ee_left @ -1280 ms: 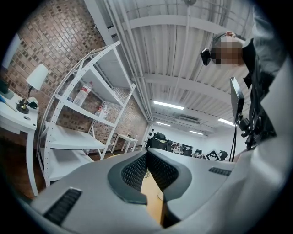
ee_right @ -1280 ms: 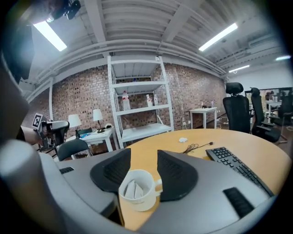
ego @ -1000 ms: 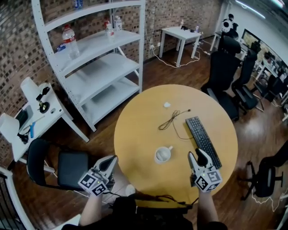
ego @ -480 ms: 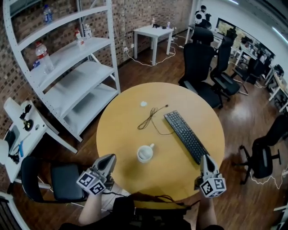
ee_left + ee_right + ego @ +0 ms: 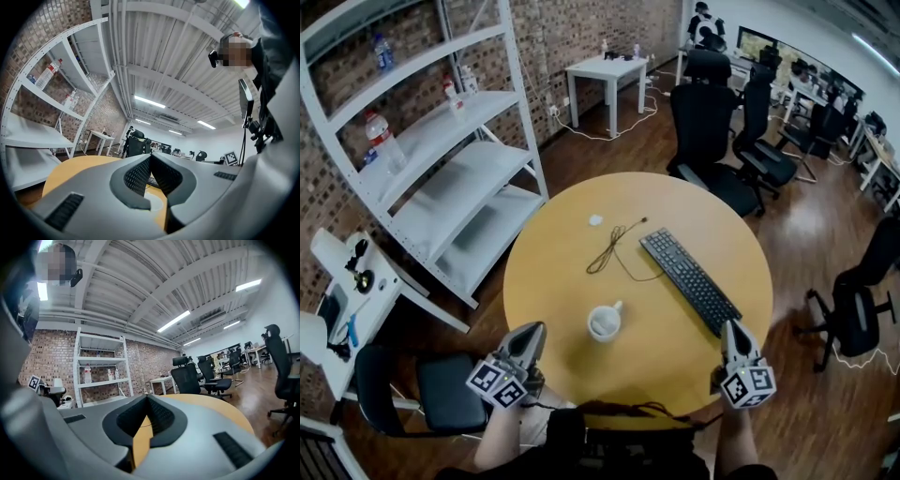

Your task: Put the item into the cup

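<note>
A white cup stands on the round wooden table, near its front edge; something pale lies inside it, too small to identify. A small white item lies on the far side of the table beside a thin black cable. My left gripper hovers at the table's near left edge, left of the cup, jaws together and empty; the left gripper view shows its tips meeting. My right gripper is at the near right edge, just past the keyboard's end, shut on nothing.
A black keyboard lies diagonally on the table's right half. White shelving with bottles stands at the left, a black chair at the near left, office chairs behind the table and another at the right.
My right gripper has drawn back from beside the keyboard's near end to the table's right edge, and its jaws have closed. The left gripper has hardly moved. The head view has shifted.
</note>
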Demonstrator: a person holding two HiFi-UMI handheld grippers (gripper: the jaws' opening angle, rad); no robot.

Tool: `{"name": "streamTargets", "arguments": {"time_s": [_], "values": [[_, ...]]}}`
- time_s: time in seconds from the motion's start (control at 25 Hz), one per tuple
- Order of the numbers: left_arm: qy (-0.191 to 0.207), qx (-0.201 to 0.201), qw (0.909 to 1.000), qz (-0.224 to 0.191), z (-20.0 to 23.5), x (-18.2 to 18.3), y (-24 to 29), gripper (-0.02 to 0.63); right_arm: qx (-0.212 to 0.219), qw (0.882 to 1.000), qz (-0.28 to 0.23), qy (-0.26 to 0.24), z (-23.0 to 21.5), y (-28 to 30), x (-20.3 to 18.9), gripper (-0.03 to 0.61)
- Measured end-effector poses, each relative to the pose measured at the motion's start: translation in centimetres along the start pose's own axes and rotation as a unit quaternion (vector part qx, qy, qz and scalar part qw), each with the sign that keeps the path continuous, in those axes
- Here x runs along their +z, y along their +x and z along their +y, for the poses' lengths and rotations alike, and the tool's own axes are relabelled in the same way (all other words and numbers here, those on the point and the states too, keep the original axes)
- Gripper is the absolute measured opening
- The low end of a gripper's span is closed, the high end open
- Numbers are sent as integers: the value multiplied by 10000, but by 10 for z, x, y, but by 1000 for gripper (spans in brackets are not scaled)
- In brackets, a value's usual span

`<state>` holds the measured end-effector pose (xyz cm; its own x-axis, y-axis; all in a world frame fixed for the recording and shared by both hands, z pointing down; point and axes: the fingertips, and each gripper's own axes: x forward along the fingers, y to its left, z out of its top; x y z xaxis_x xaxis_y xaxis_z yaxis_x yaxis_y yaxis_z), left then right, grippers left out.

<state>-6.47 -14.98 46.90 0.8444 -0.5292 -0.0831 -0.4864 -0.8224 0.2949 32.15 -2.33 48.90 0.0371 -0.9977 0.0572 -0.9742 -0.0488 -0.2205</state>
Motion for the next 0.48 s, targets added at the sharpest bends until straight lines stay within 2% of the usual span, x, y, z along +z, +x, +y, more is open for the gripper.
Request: {"name": "streamTargets", "arguments": {"time_s": [0.28, 0.48], "values": [[-5, 52, 10000, -58, 0, 2, 1, -5, 27, 10000, 47, -6, -4, 1, -2, 9], [62, 78, 9999, 65, 2, -3, 1, -5, 103, 9999, 81, -52, -1, 9, -5, 9]]}}
